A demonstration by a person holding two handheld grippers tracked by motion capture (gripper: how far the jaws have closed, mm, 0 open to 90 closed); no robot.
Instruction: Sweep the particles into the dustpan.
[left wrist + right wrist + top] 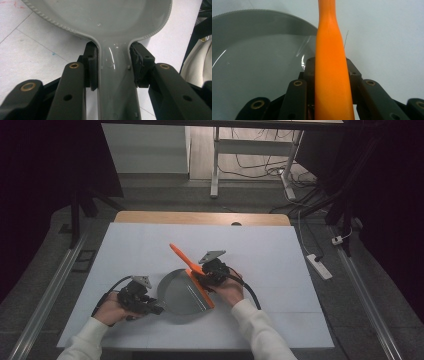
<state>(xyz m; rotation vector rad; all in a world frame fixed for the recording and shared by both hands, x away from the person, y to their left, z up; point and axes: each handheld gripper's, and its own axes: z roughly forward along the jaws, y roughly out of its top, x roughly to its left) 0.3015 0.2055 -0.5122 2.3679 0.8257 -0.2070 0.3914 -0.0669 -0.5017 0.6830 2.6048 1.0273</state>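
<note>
Below, white table (150, 245); wooden edge (200, 217) behind; dark room, floor cables (260, 170).

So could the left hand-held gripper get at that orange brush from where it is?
Probably not right now: the left hand-held gripper is shut on the grey dustpan's handle, and the orange brush, across the pan, is clamped by the right hand-held gripper.

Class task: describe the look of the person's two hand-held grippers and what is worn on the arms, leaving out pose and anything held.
Both the left gripper and the right gripper are black, each topped by a grey three-cornered plate and trailing a black cable. In the gripper views, the jaws are black bars with brass-coloured rivets and dark pads. The person wears white long sleeves.
</note>
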